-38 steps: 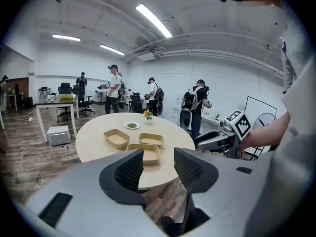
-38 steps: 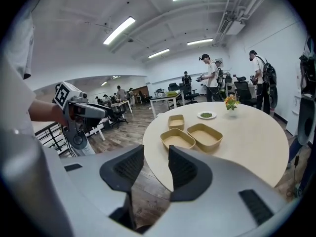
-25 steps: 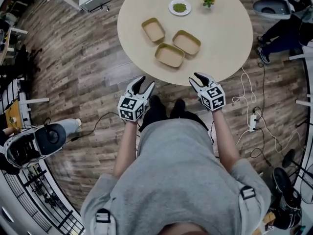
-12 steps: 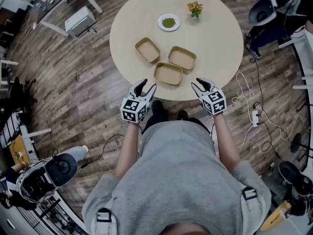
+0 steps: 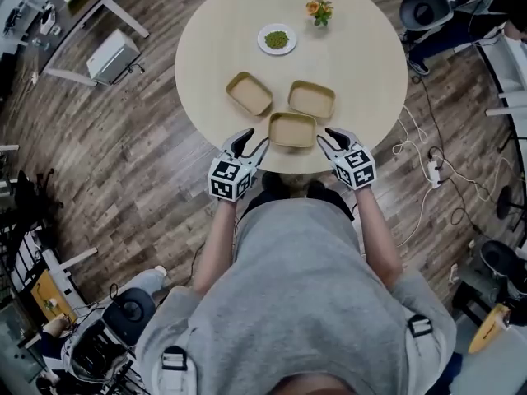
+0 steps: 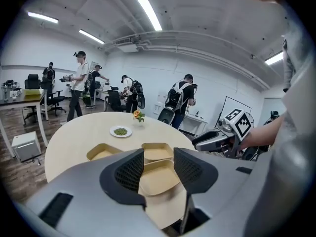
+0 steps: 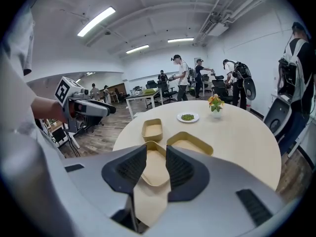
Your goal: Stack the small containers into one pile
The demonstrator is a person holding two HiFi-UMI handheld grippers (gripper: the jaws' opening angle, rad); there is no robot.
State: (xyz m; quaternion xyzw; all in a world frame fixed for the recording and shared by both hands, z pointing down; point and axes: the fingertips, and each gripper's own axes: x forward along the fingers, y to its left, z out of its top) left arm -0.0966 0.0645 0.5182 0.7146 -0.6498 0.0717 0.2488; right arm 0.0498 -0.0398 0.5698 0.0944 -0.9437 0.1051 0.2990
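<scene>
Containers (image 5: 292, 129) sit unstacked on the near half of the round table (image 5: 362, 48). Person just stepped up to its edge, so grabbing's next: left gripper (image 5: 251, 141) jaws apart, empty; right gripper (image 5: 329, 136) closing, probably on nothing yet.

A round pale table (image 5: 362, 64) stands on a wood-plank floor (image 5: 123, 163), beneath white walls (image 6: 158, 75) and ceiling strip lights (image 6: 146, 9).

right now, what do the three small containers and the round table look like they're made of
Nearest container, left container and right container: likely kraft paper or moulded fibre, matte; uniform tan, thin rims, no shine. Table: pale wood or wood-look laminate, smooth; even light colour, which is unclear.
</scene>
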